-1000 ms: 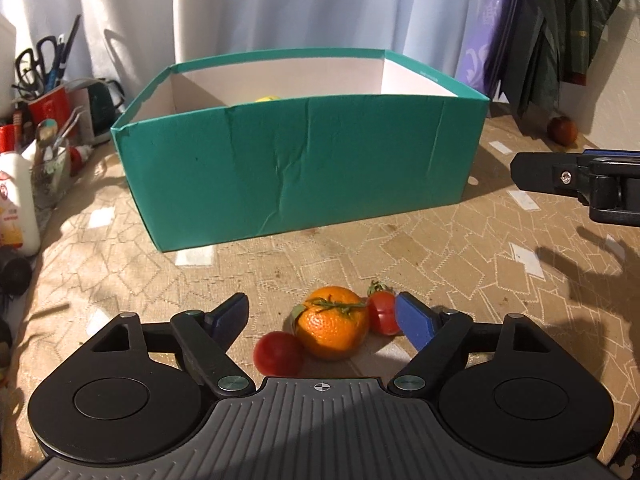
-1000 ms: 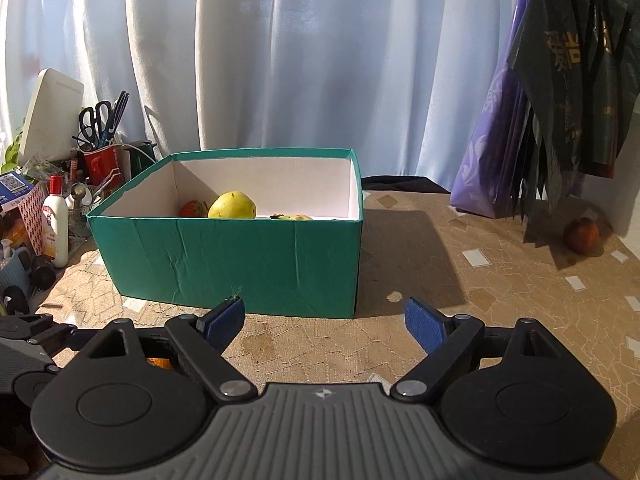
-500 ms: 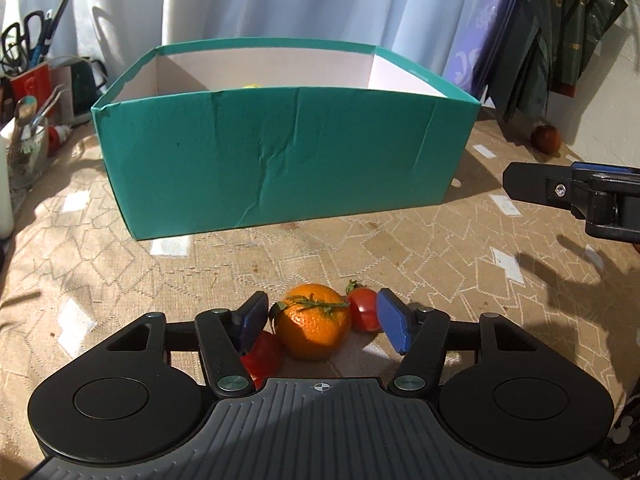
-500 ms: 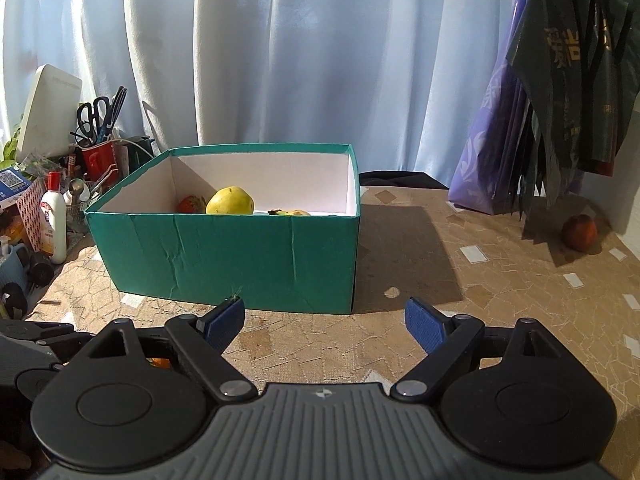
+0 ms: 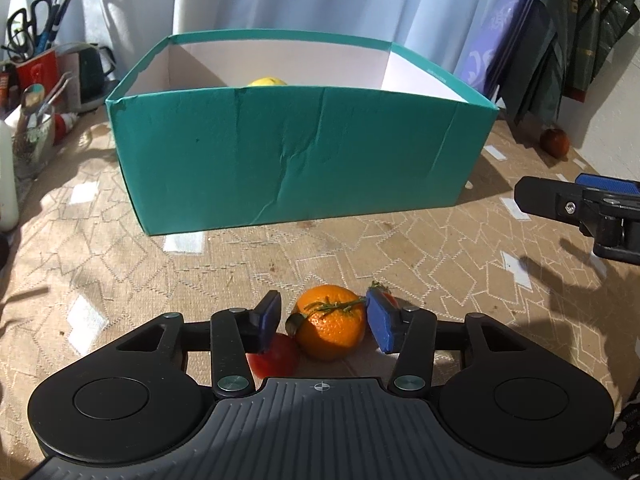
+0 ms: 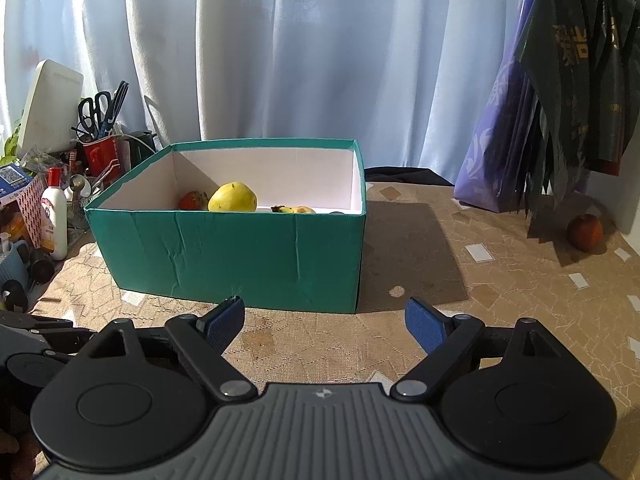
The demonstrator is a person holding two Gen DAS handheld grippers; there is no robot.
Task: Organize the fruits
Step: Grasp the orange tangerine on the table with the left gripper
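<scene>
- Closest in, the left gripper (image 5: 323, 322) is down over the little fruit cluster on the patterned tablecloth (image 5: 440, 248), and its jaws have just been closing in around the orange (image 5: 330, 328).
- Right pad looks like it's touching the orange's side; on the left there's still a sliver of gap, so it's narrowed right down but not clamped yet.
- One red tomato (image 5: 274, 356) sits just beside the orange, partly under the left finger. A second tomato (image 5: 390, 300) peeks out behind the right finger, mostly hidden.
- The right gripper (image 6: 325, 322) hangs above bare tablecloth with jaws spread wide and nothing between them. Its fingertip also pokes into the left camera's view from the right edge.
- Further back is the teal box (image 6: 240, 256), open top, white inside. In it: a yellow pear-ish fruit (image 6: 233, 198), a red fruit (image 6: 193, 201) touching it, and some small yellowish bits I can't make out.
- Off to the far right, a lone reddish apple (image 6: 585, 232) sits on the table near the hanging bags (image 6: 576, 92).
- Left side is desk clutter: a red cup of scissors and pens (image 6: 100, 152), plus a white bottle (image 6: 55, 220).
- A pale curtain (image 6: 280, 48) is behind everything.
</scene>
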